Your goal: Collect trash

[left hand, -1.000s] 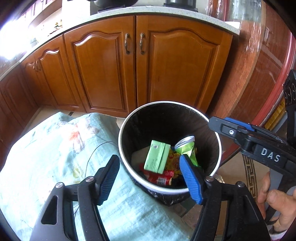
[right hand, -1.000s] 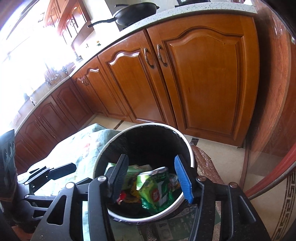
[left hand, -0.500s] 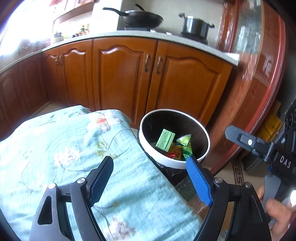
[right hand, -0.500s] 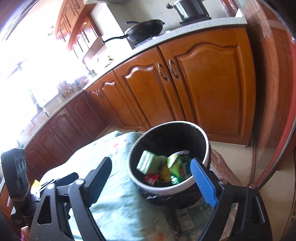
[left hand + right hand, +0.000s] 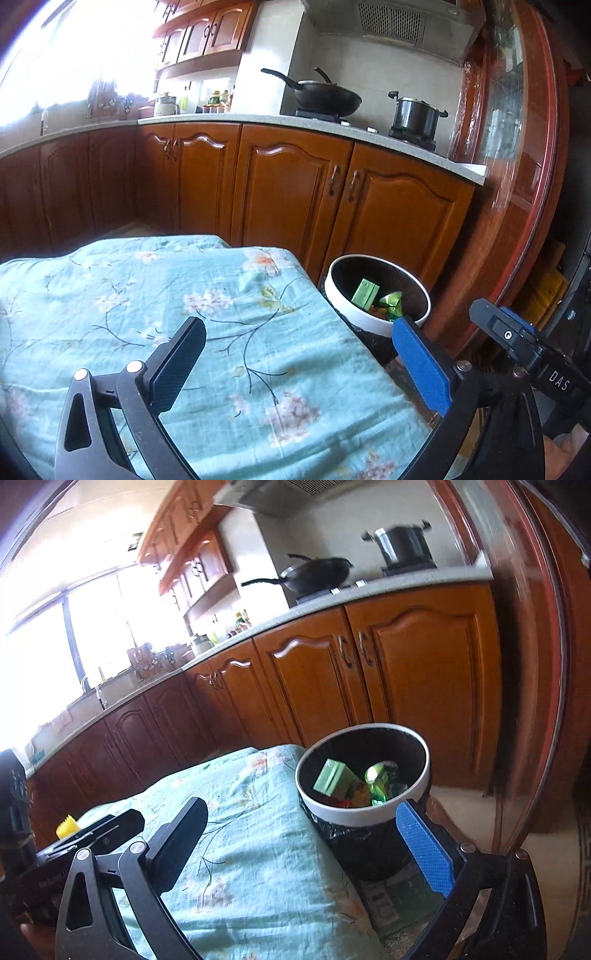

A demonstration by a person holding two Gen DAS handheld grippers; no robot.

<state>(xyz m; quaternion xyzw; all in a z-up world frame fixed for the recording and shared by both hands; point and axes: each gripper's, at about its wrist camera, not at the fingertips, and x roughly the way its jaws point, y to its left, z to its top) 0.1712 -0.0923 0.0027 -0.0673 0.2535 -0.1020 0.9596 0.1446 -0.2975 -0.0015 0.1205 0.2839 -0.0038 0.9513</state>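
Observation:
A round trash bin (image 5: pixel 354 314) with a white rim and black liner stands on the floor by the table's right end; it also shows in the right wrist view (image 5: pixel 369 814). Inside lie a green carton (image 5: pixel 365 291) (image 5: pixel 330 777), a crushed green can (image 5: pixel 392 302) (image 5: pixel 380 775) and red and yellow wrappers. My left gripper (image 5: pixel 295 341) is open and empty above the flowered cloth. My right gripper (image 5: pixel 301 823) is open and empty, above the cloth's right edge, short of the bin.
A table under a light-blue flowered cloth (image 5: pixel 147 295) (image 5: pixel 240 830) fills the foreground. Brown kitchen cabinets (image 5: pixel 295 199) run behind, with a wok (image 5: pixel 321 98) and a pot (image 5: pixel 415 116) on the stove. A red-framed glass door (image 5: pixel 517 166) stands at right. Papers (image 5: pixel 391 901) lie under the bin.
Both grippers have pulled up and back from over the bin and now hang above the table cloth. The bin looks smaller and farther. Both stay open and empty.

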